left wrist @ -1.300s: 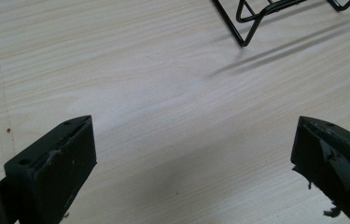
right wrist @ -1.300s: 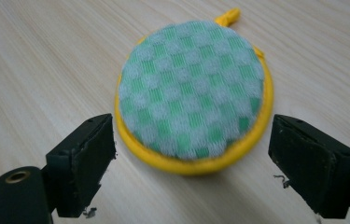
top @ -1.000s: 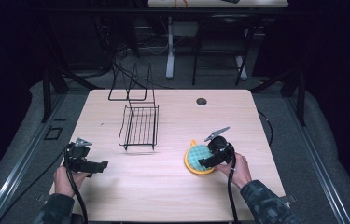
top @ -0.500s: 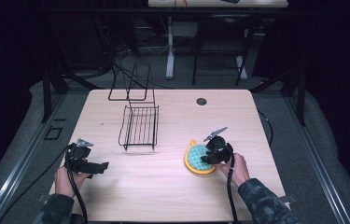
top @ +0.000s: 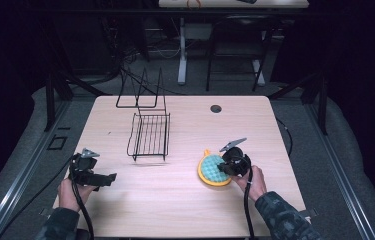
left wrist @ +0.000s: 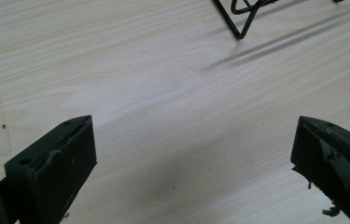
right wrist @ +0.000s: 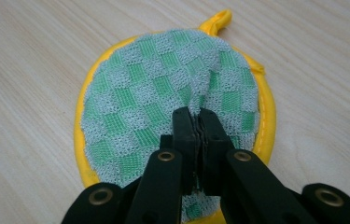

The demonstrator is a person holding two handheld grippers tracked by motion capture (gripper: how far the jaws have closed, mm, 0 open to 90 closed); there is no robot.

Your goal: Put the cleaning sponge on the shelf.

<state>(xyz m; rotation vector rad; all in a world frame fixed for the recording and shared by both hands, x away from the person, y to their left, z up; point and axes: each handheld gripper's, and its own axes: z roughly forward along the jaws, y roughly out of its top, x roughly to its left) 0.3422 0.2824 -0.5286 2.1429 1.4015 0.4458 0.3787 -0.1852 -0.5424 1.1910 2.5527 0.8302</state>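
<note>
Right gripper just clamped onto a pinch of the mesh cloth; left gripper hangs released. I'd lift slow so the cloth peels off the yellow pad.

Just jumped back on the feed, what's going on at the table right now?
The person's right gripper has just been closing and is now pinched shut on a fold of the green-and-white checked mesh cloth, which lies on a round yellow-rimmed pad on the pale wooden table. The left gripper is held low over bare tabletop near the front left, jaws wide open with nothing between them. A black wire rack stands untouched farther back.
</note>
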